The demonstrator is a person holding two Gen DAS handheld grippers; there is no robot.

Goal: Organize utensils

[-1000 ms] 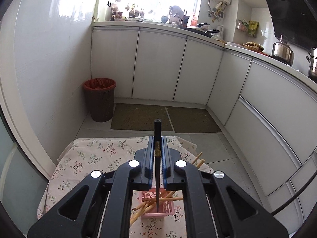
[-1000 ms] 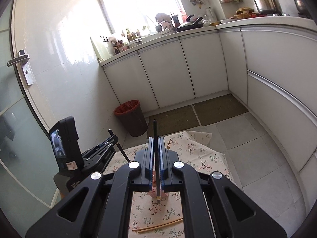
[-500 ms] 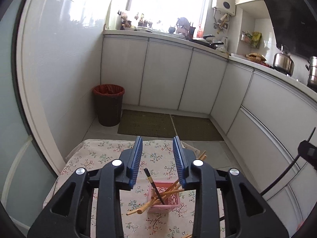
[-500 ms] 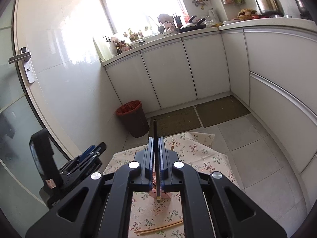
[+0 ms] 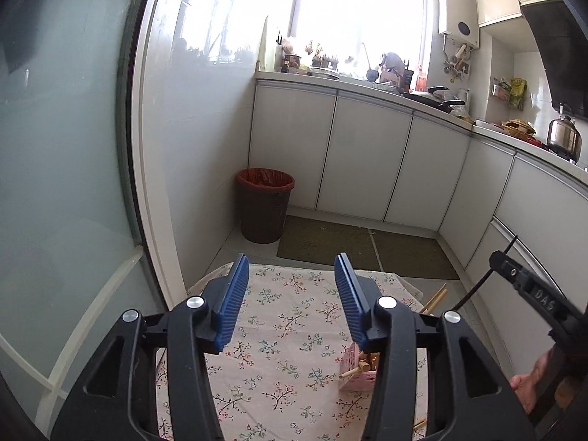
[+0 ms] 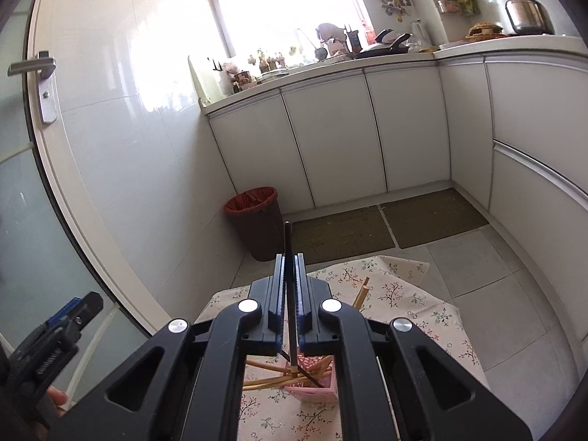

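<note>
Right claw clenched on black chopstick, upright, tip just above pink basket below claw. Left claw released, empty; basket below-right. Step: insertion. Next: lower, then release.

Bench cloth: was cream with small floral sprigs
Basket: was pink
Chopstick: was black with a gold tip
Loose chopsticks: were pale wood
Fingers: were blue-ribbed
Bin: was brown with a red liner

Left claw agape, right claw apparently clamped
</note>
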